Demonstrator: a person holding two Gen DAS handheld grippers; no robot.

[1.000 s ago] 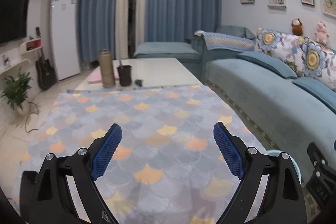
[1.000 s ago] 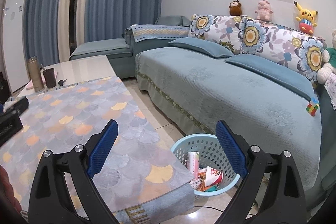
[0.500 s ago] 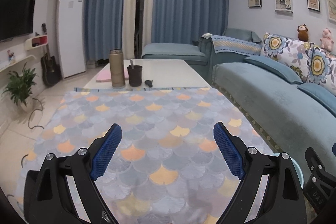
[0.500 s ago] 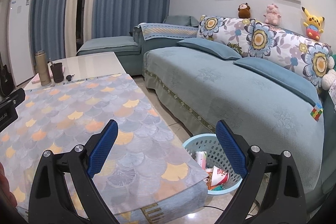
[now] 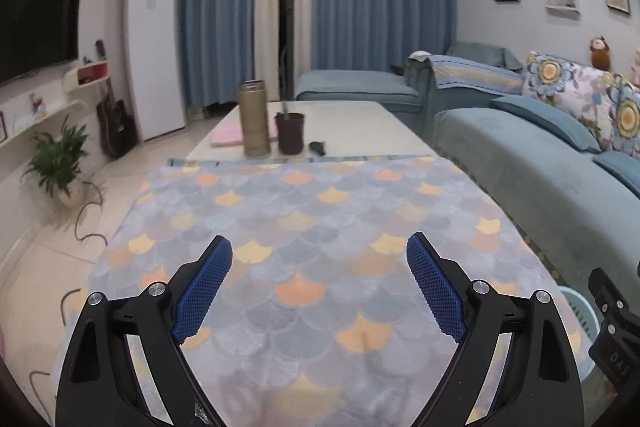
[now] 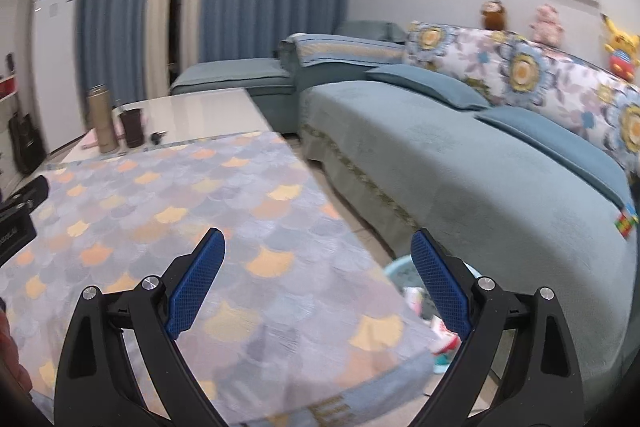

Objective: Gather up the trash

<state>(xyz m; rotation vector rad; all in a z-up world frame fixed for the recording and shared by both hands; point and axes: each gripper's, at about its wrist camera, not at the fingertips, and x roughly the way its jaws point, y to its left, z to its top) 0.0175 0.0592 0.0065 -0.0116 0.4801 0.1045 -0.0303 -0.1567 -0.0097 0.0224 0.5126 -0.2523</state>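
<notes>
My left gripper (image 5: 319, 277) is open and empty above the table's scale-patterned cloth (image 5: 312, 211). My right gripper (image 6: 318, 275) is open and empty over the cloth's near right corner (image 6: 248, 267). A light blue trash basket (image 6: 400, 269) stands on the floor between table and sofa, partly hidden behind my right finger; wrappers (image 6: 416, 301) lie in it. Its rim also shows in the left wrist view (image 5: 576, 307). I see no loose trash on the cloth.
A tan flask (image 5: 253, 118), a dark cup (image 5: 290, 133), a small dark object (image 5: 318, 147) and a pink book (image 5: 228, 135) sit at the table's far end. A blue sofa (image 6: 460, 163) runs along the right. A plant (image 5: 58, 163) and cables lie on the left floor.
Both views have swung left and tilted up a little. The basket has slid lower and further behind the right finger. Both grippers stay open and empty.
</notes>
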